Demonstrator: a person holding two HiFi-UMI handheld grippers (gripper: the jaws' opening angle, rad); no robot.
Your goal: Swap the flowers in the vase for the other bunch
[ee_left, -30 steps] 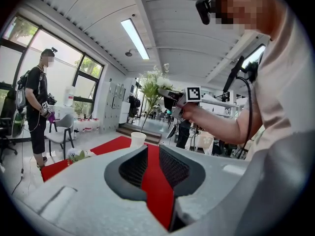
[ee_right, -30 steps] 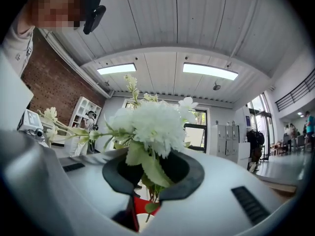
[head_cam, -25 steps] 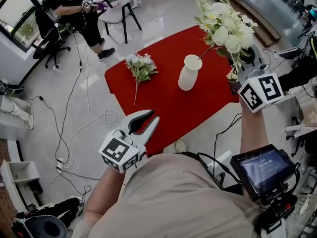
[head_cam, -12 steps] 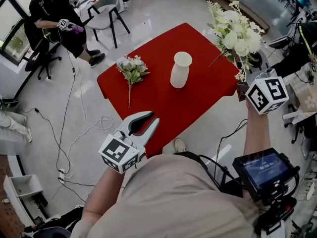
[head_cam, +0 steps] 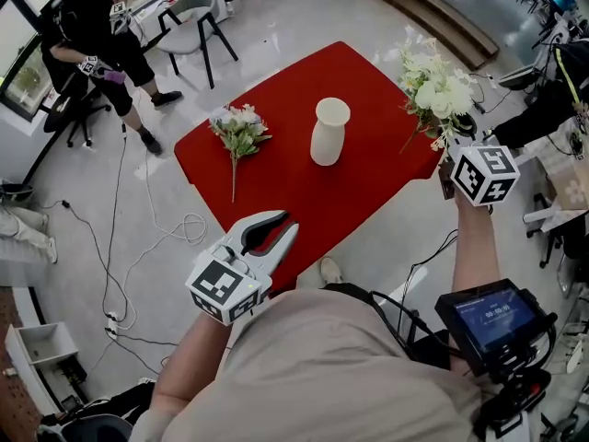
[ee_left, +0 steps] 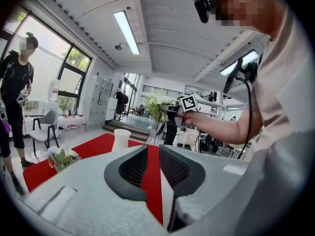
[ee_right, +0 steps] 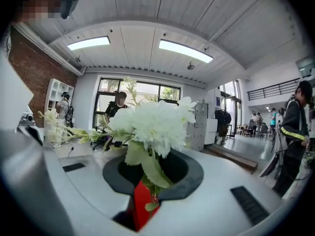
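An empty white vase [head_cam: 329, 132] stands upright in the middle of the red table [head_cam: 276, 178]. On the table to its left lies a small bunch [head_cam: 237, 129] of pale flowers. My right gripper [head_cam: 444, 159] is at the table's right edge, shut on the stems of a big white bunch [head_cam: 434, 83] that stands up and right of the vase. The white blooms [ee_right: 150, 122] fill the right gripper view. My left gripper [head_cam: 283, 228] hangs off the table's near edge, slightly open and holding nothing. The left gripper view shows the vase [ee_left: 121, 139] and the small bunch [ee_left: 61, 157] ahead.
A person in black [head_cam: 87, 40] stands at the back left beside a chair [head_cam: 189, 17]. Cables [head_cam: 175, 224] trail over the floor left of the table. Dark equipment [head_cam: 543, 109] stands to the right. A small screen [head_cam: 492, 316] hangs at my waist.
My right gripper has sunk and gone right with the big white bunch, from above the vase's right to the table's right edge. The left gripper has hardly shifted. The person in black has stepped.
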